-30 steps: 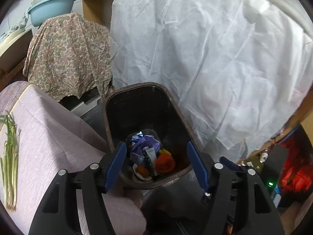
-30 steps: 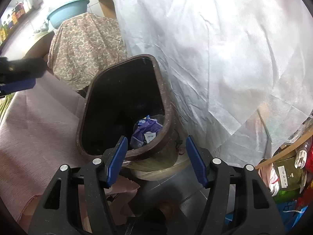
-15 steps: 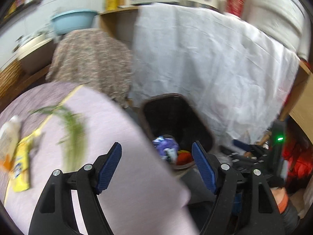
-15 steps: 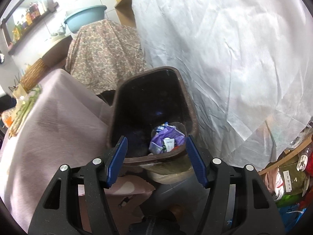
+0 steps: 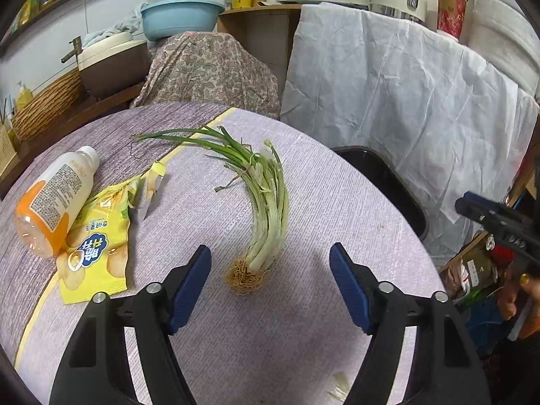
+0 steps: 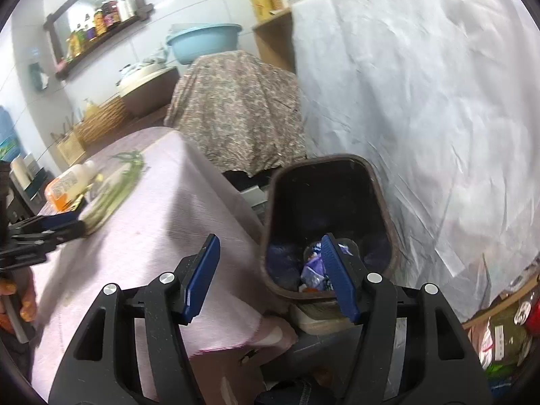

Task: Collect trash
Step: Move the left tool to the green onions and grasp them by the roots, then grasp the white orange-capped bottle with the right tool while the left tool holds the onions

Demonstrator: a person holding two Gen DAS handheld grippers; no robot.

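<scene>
A bunch of spring onions lies on the pink-clothed table, roots toward me. My left gripper is open and empty, just short of the roots. A yellow snack bag and an orange-and-white bottle lie at the table's left. A dark brown trash bin stands beside the table with wrappers inside; its rim also shows in the left wrist view. My right gripper is open and empty, near the bin's front rim. The onions and bottle also show there.
White sheeting hangs behind the bin. A paisley-covered object stands past the table's far edge with a blue basin above. Cluttered bags sit on the floor at right. The left gripper shows at the right view's left edge.
My left gripper has swung from over the bin to over the table, now facing the spring onions. My right gripper has pulled back and turned left, so the table is in view.
</scene>
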